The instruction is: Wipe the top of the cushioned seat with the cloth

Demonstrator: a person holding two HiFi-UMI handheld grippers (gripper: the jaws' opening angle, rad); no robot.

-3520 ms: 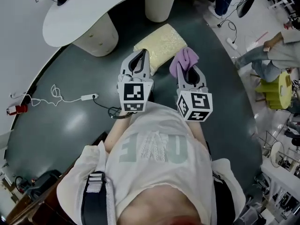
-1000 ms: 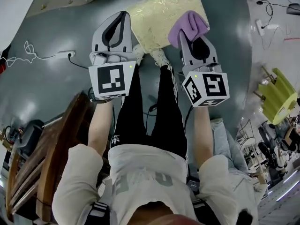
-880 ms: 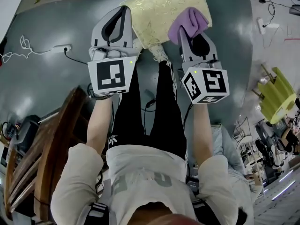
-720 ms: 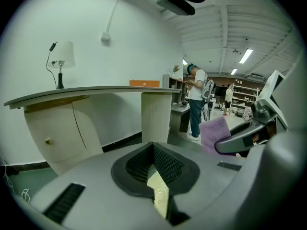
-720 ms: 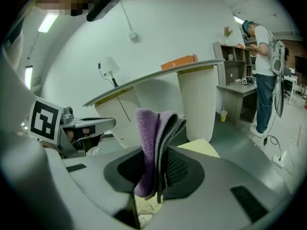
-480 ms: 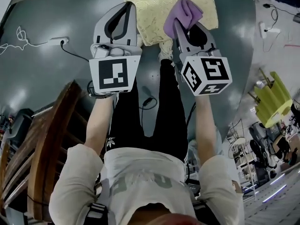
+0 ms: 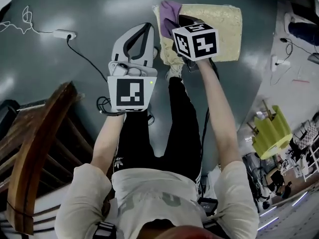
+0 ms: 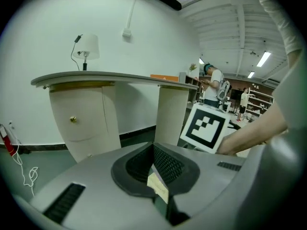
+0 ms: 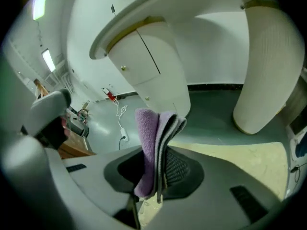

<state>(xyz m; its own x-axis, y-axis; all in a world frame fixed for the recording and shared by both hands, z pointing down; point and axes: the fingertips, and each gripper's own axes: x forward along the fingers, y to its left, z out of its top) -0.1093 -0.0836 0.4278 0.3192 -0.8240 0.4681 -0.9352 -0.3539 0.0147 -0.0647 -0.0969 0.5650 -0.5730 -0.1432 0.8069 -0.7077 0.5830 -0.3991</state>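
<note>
The cushioned seat (image 7: pixel 219 28) is a pale yellow patterned pad on the dark floor, at the top of the head view. My right gripper (image 7: pixel 172 23) is shut on a folded purple cloth (image 7: pixel 169 13). It holds the cloth at the seat's near left corner. In the right gripper view the cloth (image 9: pixel 146 143) stands upright between the jaws of the right gripper (image 9: pixel 160 152), with the seat (image 9: pixel 240 162) below. My left gripper (image 7: pixel 143 33) hangs left of the seat over the floor, jaws together and holding nothing. The left gripper (image 8: pixel 153 150) faces the white desk.
A white curved desk on rounded pedestals (image 8: pixel 86 123) stands beyond the seat. A power strip with its cable (image 7: pixel 64 34) lies on the floor at the left. A wooden chair (image 7: pixel 35 148) is close at my left. A yellow-green stool (image 7: pixel 269 133) stands to the right.
My right gripper has swung left and forward with the cloth, from the seat's near right side to its near left corner. The left gripper has dropped back a little.
</note>
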